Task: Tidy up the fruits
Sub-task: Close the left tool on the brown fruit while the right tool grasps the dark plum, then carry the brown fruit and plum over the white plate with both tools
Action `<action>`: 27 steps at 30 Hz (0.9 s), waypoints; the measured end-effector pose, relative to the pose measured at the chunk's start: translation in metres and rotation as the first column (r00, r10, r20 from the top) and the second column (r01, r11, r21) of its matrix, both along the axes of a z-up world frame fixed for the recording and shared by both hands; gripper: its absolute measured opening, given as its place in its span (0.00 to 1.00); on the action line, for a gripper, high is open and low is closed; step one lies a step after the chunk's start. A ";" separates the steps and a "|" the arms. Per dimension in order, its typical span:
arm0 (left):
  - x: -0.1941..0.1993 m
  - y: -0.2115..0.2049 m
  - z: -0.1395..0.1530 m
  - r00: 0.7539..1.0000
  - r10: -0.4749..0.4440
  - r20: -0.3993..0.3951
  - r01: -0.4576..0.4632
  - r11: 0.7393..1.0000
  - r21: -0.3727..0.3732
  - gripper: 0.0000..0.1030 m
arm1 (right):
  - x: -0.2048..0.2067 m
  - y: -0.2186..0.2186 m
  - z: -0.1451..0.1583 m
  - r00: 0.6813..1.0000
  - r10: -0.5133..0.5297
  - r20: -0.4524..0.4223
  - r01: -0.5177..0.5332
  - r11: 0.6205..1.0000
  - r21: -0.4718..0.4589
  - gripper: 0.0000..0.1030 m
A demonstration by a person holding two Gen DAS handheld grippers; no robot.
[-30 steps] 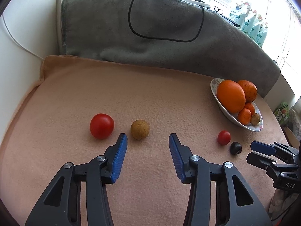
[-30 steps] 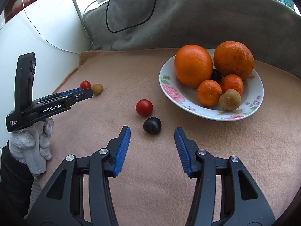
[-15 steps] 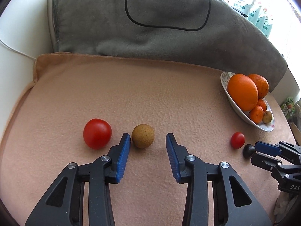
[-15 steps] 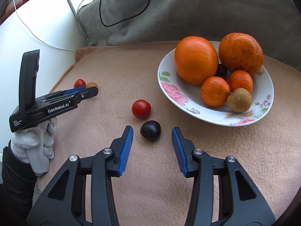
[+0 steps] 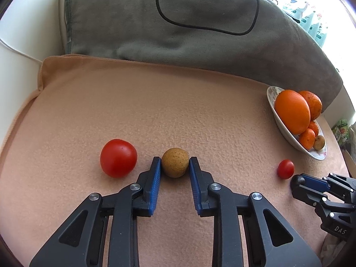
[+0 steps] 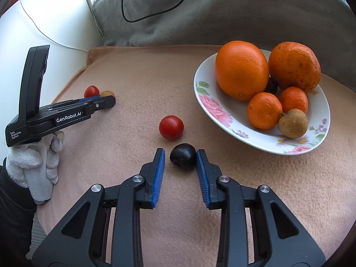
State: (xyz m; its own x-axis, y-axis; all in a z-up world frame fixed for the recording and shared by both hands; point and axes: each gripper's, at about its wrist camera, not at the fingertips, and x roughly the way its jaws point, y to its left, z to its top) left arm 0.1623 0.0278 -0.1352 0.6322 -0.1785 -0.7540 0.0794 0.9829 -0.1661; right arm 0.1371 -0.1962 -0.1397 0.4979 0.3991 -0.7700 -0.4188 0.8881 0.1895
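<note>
A round brown fruit [image 5: 175,162] lies on the peach cloth between the blue pads of my left gripper [image 5: 174,163]; both pads touch it. A large red tomato [image 5: 118,158] lies just left of it. In the right wrist view a dark plum [image 6: 183,157] sits between the pads of my right gripper [image 6: 180,158]; the right pad touches it, the left pad stands a little apart. A small red tomato [image 6: 171,127] lies just beyond. A floral plate [image 6: 213,109] at the right holds two big oranges, two small ones, a brown fruit and a dark fruit.
A grey cushion [image 5: 178,33] with a black cable [image 5: 207,25] backs the cloth. A white wall [image 6: 44,22] is at the left. The left gripper [image 6: 104,102] and its gloved hand [image 6: 33,166] show in the right wrist view. Bottles [image 5: 311,24] stand far right.
Both grippers moved forward and narrowed. The left one now has its pads on the brown fruit; the right one now has the dark plum between its pads.
</note>
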 end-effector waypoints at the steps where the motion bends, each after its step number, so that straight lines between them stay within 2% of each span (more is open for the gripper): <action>1: 0.000 0.000 0.000 1.000 0.000 0.001 0.000 1.000 -0.002 0.23 | 0.001 0.000 0.000 1.000 -0.002 -0.002 0.002 1.000 0.004 0.24; 13: -0.012 -0.001 0.008 0.999 -0.004 0.036 0.004 1.000 -0.010 0.23 | -0.006 -0.008 0.002 1.000 -0.017 0.011 0.016 0.999 0.029 0.23; 27: -0.049 -0.031 0.043 0.990 -0.074 0.119 0.080 0.996 -0.047 0.23 | -0.027 -0.035 0.031 0.996 -0.061 0.063 0.055 0.994 0.094 0.23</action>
State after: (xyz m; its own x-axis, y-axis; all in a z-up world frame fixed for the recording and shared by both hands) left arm 0.1135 -0.0036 -0.0925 0.6983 -0.2667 -0.6643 0.1762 0.9635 -0.2016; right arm 0.1102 -0.2315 -0.1085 0.5707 0.4356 -0.6961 -0.3813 0.8913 0.2452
